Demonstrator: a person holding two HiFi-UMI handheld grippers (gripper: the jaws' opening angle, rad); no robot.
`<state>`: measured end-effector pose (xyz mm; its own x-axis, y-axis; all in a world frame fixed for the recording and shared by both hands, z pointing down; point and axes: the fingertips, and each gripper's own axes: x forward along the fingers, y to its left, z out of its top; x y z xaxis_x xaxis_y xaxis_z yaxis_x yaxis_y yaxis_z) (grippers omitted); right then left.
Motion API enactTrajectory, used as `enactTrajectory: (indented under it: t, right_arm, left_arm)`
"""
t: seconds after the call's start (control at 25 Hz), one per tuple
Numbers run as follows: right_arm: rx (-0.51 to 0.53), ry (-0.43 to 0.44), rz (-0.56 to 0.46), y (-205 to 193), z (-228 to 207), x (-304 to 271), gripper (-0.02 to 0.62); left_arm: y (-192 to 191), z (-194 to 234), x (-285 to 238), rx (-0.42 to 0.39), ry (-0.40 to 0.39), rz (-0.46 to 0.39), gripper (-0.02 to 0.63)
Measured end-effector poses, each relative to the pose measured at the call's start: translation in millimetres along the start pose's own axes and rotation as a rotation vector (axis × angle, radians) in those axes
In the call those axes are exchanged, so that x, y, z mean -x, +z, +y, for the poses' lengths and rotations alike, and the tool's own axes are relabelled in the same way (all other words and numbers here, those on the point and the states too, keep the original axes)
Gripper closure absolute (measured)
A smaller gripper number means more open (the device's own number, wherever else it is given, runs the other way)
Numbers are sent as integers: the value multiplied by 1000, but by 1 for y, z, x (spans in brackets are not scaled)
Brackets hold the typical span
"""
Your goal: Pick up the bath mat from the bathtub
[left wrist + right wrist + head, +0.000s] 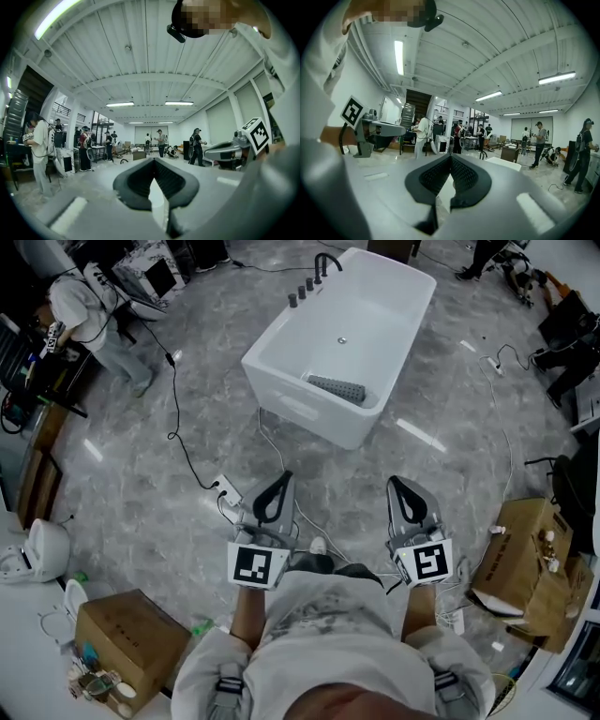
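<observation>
Both tongs are closed on nothing, tips together: the left tongs (279,482) and right tongs (400,487) sit side by side at lower centre of the head view, over the floor (141,474). The grey mat (337,389) lies inside the white tub (309,414), at its near end, upper centre of the frame, well apart from both.

The bathtub (314,413) stands on the floor (169,381) ahead of me, with the bath mat (337,388) lying inside at its near end. My left claw (281,480) and right claw (397,487) are side by side, well short of it. The left box (131,638) and right box (525,554) flank me.
</observation>
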<state>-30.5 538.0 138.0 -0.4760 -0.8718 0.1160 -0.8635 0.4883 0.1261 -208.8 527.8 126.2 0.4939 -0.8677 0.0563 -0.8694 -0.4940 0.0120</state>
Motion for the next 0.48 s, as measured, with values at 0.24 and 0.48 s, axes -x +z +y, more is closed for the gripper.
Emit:
enactTrajectory:
  t: [0.24,0.48]
  right_arm:
    - [-15,3,28,-7,-17,-11,594]
    - [-22,51,34,-14,-55,-33,594]
  left_arm:
    - [-6,-1,-25,21,-7,23,601]
    - [-13,-9,-67,29,-8,47,601]
